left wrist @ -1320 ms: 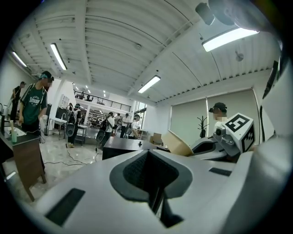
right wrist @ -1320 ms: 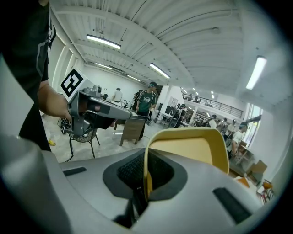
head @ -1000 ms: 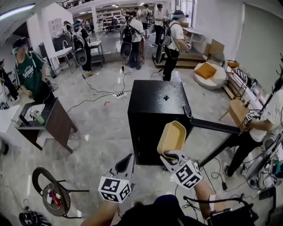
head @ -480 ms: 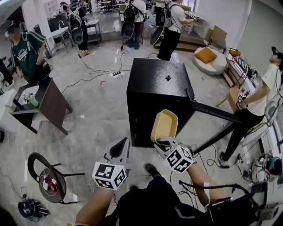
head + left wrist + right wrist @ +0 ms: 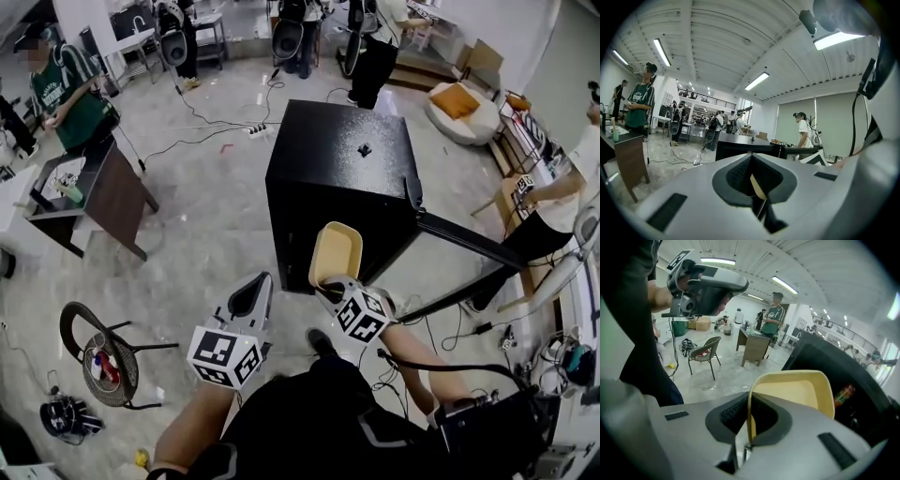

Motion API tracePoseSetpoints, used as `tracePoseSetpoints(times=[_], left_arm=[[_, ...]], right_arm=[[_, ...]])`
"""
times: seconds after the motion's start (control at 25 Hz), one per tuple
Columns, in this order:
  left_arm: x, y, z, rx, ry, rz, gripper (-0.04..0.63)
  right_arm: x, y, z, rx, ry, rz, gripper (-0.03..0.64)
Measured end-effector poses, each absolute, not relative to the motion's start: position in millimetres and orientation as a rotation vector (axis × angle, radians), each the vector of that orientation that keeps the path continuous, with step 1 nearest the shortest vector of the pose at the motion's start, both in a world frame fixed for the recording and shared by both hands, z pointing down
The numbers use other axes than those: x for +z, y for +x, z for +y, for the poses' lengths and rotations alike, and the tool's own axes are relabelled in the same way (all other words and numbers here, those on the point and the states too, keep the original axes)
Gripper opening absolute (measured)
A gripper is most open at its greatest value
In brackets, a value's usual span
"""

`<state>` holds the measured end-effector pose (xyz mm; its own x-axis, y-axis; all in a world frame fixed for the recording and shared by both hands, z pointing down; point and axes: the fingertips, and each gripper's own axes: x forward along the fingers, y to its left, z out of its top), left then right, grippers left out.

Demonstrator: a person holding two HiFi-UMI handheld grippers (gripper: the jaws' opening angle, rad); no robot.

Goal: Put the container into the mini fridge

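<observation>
The pale yellow container (image 5: 336, 253) is pinched by its near rim in your right gripper (image 5: 330, 283), whose jaws are closed on that thin edge. The right gripper view shows the wall of the container (image 5: 799, 389) standing up between the pads. It is held on edge with its hollow side turned up toward you. It sits in front of the open near face of the black mini fridge (image 5: 342, 164), outside the cabinet. The fridge door (image 5: 469, 242) is swung wide to the right. In the right gripper view the dark fridge interior (image 5: 820, 364) lies just beyond the container, with a red and green item (image 5: 842, 393) inside.

Your left gripper (image 5: 251, 298) hangs to the left of the container, apart from it. Its jaws are together and grip nothing.

Farther out, a dark table (image 5: 117, 197) stands to the far left with a person in a green shirt (image 5: 66, 89) behind it. A chair (image 5: 98, 354) is at the near left, and a sofa with an orange cushion (image 5: 457, 101) is at the far right.
</observation>
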<state>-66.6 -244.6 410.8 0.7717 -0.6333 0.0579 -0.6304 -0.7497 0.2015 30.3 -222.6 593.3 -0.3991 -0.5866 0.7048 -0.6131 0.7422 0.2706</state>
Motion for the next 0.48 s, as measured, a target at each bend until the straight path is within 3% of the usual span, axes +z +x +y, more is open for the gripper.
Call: tracePoseSetpoints(times=[0.48], left_arm=[[409.0, -61.0, -269.1, -0.009, 2.750, -1.077, 0.008]], right_arm=[[664.3, 53.9, -260.3, 0.168, 0.790, -2.059, 0.018]])
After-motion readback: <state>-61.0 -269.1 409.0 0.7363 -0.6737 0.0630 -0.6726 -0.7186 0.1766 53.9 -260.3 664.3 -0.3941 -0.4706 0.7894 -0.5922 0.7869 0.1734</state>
